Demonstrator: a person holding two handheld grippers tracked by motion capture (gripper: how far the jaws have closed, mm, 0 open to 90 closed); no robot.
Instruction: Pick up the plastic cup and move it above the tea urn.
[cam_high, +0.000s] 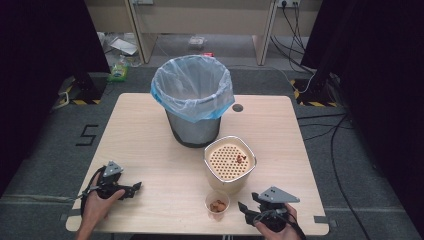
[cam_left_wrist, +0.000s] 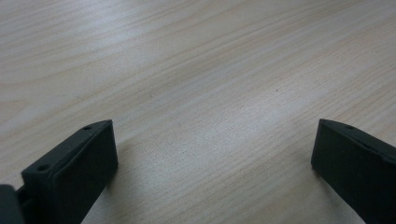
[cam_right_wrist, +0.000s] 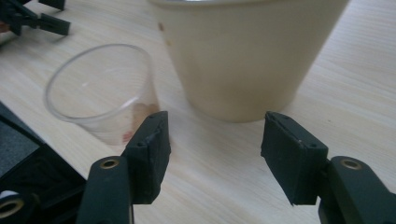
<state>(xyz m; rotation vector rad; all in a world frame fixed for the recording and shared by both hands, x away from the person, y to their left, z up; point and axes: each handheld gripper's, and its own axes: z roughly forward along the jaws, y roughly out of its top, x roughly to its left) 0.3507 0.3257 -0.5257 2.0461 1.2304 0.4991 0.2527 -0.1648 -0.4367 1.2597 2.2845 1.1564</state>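
The worktop (cam_high: 150, 135) carries a lined bin (cam_high: 192, 102) at the back, a cream pot (cam_high: 229, 162) nearer, and a clear cup (cam_high: 217, 205) just before it. The right hand-held gripper (cam_high: 242, 206), jaws apart and empty, sits beside the cup. The left hand-held gripper (cam_high: 136, 187) rests spread, well apart.
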